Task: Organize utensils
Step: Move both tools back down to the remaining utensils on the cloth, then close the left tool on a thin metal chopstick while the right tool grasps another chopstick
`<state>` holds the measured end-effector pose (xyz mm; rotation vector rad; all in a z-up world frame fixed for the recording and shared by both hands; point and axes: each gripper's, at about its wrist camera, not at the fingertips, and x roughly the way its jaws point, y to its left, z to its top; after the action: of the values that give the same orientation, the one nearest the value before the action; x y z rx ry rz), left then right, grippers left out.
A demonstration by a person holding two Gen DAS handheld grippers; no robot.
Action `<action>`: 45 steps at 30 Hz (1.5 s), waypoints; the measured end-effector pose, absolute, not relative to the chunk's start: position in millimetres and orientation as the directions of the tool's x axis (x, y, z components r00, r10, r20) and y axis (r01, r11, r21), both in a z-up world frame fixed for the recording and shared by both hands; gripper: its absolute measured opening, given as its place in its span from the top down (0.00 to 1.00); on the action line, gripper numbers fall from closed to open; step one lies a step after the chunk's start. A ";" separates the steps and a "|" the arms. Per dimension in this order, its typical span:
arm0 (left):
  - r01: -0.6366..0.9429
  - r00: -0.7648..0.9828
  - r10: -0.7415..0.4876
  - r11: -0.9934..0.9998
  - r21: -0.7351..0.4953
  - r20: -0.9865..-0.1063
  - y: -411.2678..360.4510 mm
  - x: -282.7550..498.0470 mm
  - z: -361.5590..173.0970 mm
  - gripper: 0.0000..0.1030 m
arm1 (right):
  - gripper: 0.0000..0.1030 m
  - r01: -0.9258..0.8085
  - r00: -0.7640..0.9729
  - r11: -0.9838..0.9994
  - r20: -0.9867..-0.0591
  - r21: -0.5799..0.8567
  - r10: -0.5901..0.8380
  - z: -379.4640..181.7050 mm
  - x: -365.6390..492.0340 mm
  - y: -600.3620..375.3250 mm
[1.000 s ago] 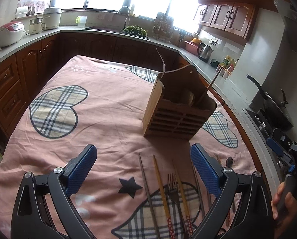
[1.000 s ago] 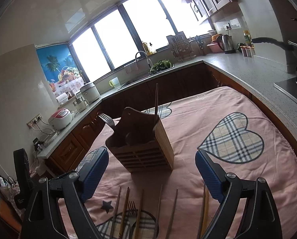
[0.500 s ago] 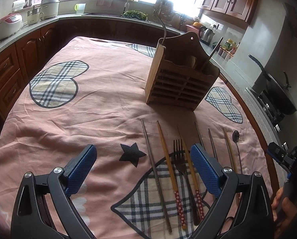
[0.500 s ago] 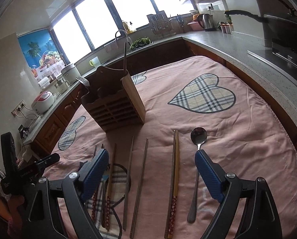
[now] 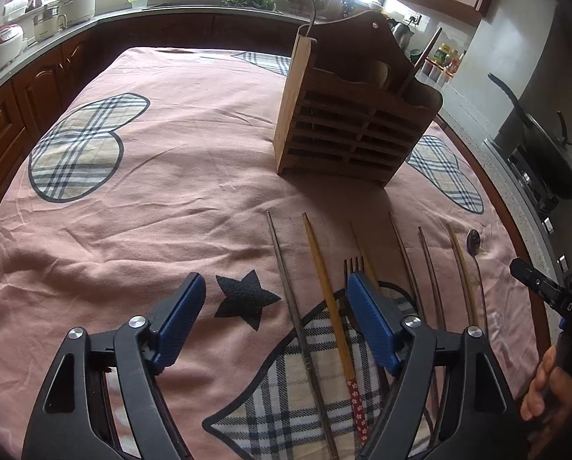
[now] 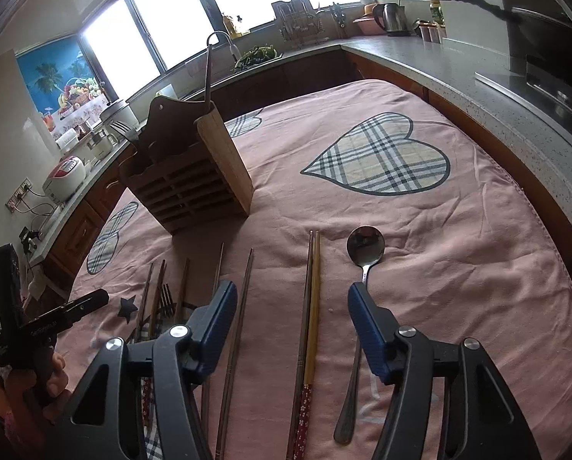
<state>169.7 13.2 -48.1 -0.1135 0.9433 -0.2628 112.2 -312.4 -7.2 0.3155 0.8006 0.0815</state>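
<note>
Left gripper point(image 5: 274, 291): blue pads spread wide, nothing between them, nothing gripped. I see it hovering over the pink tablecloth point(image 5: 163, 199) at the bottom centre of the left wrist frame. A dark metal chopstick point(image 5: 297, 318) and a wooden chopstick with a red floral end point(image 5: 330, 306) run up through the gap between the fingers. I can't tell if the pads touch the cloth. The fork point(image 5: 354, 264) shows its tines just above the right pad tip; the rest is hidden behind that finger.

Right gripper point(image 6: 290, 293): also wide apart, empty. A pair of chopsticks point(image 6: 311, 306) lying side by side sits in the gap, lower centre of the right wrist frame. Another single chopstick point(image 6: 240, 306) lies just beside the left pad. The spoon point(image 6: 365, 247) has its bowl above the right pad tip, with the handle passing behind that finger.

The wooden utensil holder point(image 5: 353, 115) stands upright on the cloth in the upper centre-right of the left wrist frame, well apart from the row of loose utensils. It already holds a few items: a hooked handle at its left corner and a stick leaning right.

More chopsticks point(image 5: 431, 264) lie to the right of the fork in the left view, then the spoon at the far right.
</note>
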 end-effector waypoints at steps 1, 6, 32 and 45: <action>0.178 0.551 -0.270 0.962 -0.205 -0.789 10.8 173.0 -50.4 0.30 | 0.51 0.044 0.689 0.951 -0.698 0.305 0.192 -8.5 115.0 -311.1; 0.189 0.516 -0.268 0.962 -0.197 -0.814 2.6 188.2 -62.8 0.46 | 0.74 0.030 0.659 0.952 -0.722 0.306 0.211 -15.2 132.7 -305.3; 0.243 0.465 -0.225 0.962 -0.121 -0.856 -22.1 245.5 -88.9 0.93 | 0.88 -0.100 0.523 0.991 -0.842 0.089 0.128 -60.3 220.5 -227.8; 0.256 0.472 -0.347 0.934 -0.251 -0.810 6.5 225.0 -62.2 0.96 | 0.96 -0.098 0.539 0.958 -0.794 0.271 0.280 -34.6 208.9 -246.6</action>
<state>225.0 6.5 -62.2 -0.0998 1.0139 -0.3699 208.9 -246.6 -34.6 0.2031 0.9771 0.2269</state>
